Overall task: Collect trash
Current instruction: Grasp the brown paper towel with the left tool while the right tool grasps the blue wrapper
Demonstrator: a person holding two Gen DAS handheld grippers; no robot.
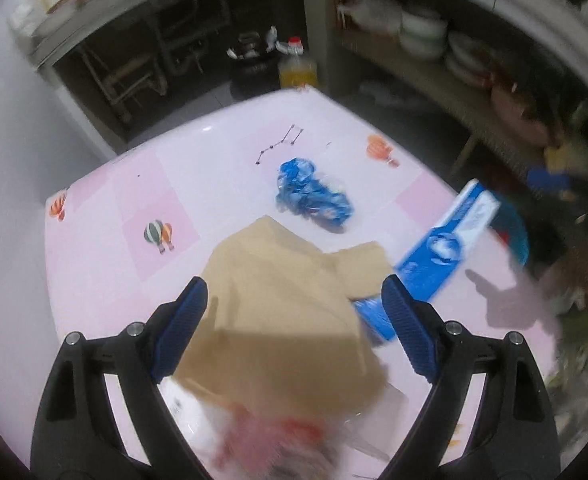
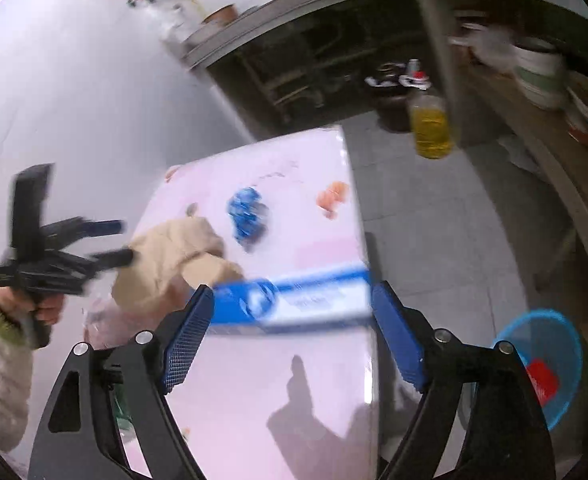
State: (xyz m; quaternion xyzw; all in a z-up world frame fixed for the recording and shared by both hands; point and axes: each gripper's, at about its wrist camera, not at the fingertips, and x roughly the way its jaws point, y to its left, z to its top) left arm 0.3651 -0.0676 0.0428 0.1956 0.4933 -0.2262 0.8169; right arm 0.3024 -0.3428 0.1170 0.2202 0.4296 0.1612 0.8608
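Both grippers over the littered bench, nothing gripped

The left gripper (image 1: 294,304) hangs with jaws spread wide over crumpled brown paper (image 1: 286,296), likely lined up to pinch it. The right gripper (image 2: 292,336) is likewise wide open, a long blue-and-white box (image 2: 294,300) lying crosswise just beyond its jaws at the bench (image 2: 254,392) edge. A crushed blue wrapper (image 1: 312,196) sits farther ahead; a blue basket (image 2: 550,356) waits on the floor, right of the jaws.
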